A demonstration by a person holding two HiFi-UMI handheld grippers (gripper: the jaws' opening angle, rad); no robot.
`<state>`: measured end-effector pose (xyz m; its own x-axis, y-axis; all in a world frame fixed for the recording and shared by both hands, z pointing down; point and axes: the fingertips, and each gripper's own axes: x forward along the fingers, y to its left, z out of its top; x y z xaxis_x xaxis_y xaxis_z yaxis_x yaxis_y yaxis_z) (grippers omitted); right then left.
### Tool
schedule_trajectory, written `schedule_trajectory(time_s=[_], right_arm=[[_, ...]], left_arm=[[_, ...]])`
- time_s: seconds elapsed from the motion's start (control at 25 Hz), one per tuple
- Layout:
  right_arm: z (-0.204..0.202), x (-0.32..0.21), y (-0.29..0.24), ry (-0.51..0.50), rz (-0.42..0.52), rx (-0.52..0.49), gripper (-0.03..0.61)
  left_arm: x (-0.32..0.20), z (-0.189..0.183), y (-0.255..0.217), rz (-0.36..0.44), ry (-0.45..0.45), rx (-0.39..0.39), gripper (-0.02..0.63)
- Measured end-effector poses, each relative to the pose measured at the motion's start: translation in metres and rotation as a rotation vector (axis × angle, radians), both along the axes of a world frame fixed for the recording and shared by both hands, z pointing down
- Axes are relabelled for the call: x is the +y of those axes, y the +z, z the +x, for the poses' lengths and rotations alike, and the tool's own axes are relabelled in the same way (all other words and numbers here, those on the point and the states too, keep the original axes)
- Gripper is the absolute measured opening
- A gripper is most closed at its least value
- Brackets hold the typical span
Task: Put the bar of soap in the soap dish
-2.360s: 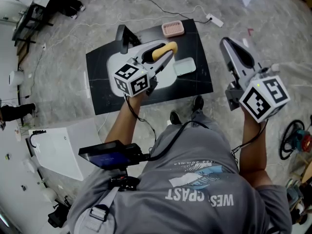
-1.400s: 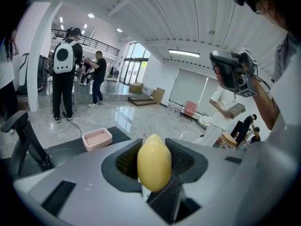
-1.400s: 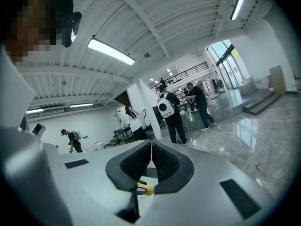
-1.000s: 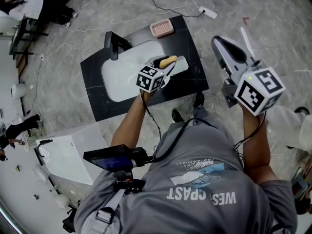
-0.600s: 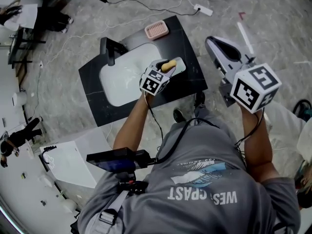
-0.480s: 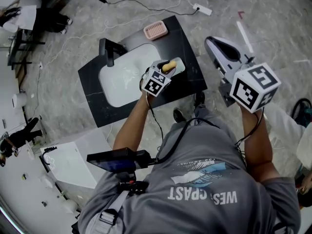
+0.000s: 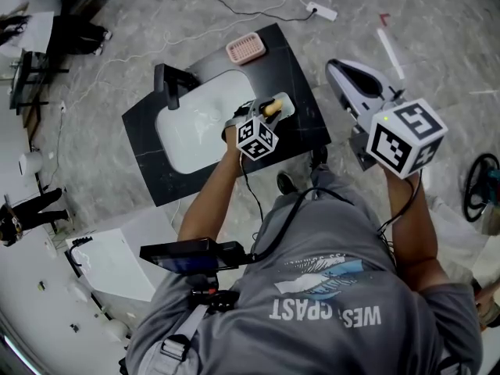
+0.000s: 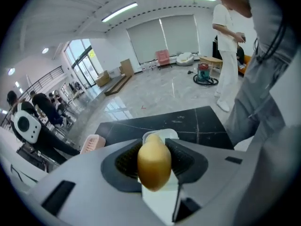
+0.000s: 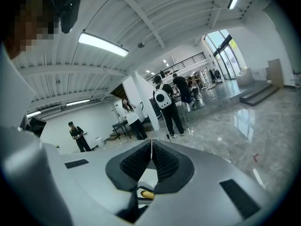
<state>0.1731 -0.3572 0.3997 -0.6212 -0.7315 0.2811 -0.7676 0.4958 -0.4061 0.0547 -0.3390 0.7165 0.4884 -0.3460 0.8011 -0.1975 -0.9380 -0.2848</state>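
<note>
Two grippers. Left gripper clamped on the yellow bar of soap, just over the white soap dish; contact cannot be told. Dish lies on black counter at the sink's right rim, with bare counter beyond it. Right gripper has jaws together, empty, well apart past counter's right edge

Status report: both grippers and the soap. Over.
Left gripper shut on bar of soap, at the soap dish, not yet released. Right gripper shut, empty, off the counter. Nothing blocking the dish.
</note>
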Motion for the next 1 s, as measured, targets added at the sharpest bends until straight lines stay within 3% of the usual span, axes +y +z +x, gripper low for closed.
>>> schedule_trajectory(time_s=[0.6,1.0], right_arm=[[-0.001,-0.010,0.015,-0.011,-0.058,0.005,0.006],[-0.010,-0.009,0.018,-0.022,-0.058,-0.003,0.006]], left_arm=[[0.008,0.008,0.030,0.283,0.393,-0.240,0.156],[0.011,-0.002,0.044,0.360,0.498,-0.340,0.156]])
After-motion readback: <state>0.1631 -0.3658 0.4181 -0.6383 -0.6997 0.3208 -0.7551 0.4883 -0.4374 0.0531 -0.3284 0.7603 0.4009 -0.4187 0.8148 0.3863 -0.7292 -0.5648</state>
